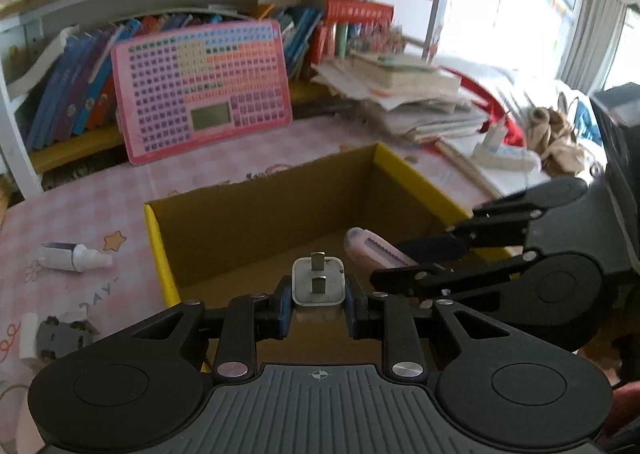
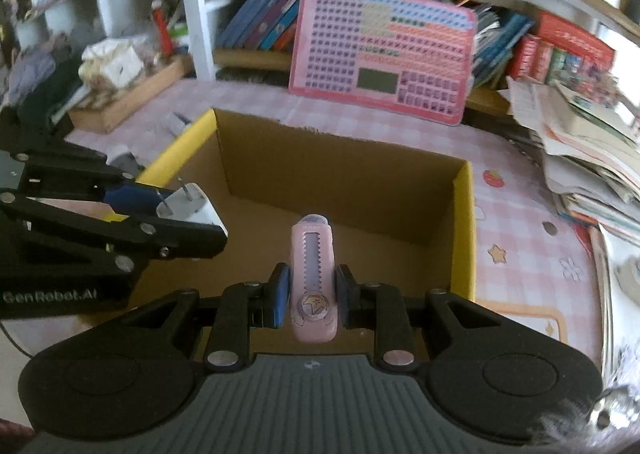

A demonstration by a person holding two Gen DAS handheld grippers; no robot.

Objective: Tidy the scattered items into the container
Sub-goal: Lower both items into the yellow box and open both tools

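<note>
An open cardboard box [image 1: 256, 197] with yellow outer sides stands on the pink checked table; it also shows in the right wrist view [image 2: 464, 213]. My left gripper [image 1: 318, 304] is shut on a white plug adapter [image 1: 319, 286], prongs forward, above the box's near edge. My right gripper [image 2: 312, 294] is shut on a pink utility knife [image 2: 314, 278] over the box. The knife [image 1: 372, 250] and right gripper reach in from the right in the left wrist view. The adapter [image 2: 188, 205] shows at left in the right wrist view.
A small white bottle [image 1: 74, 258] and a grey toy [image 1: 60, 336] lie on the table left of the box. A pink keyboard toy [image 1: 202, 89] leans on the bookshelf behind. A stack of books and papers [image 1: 412, 93] sits at the right.
</note>
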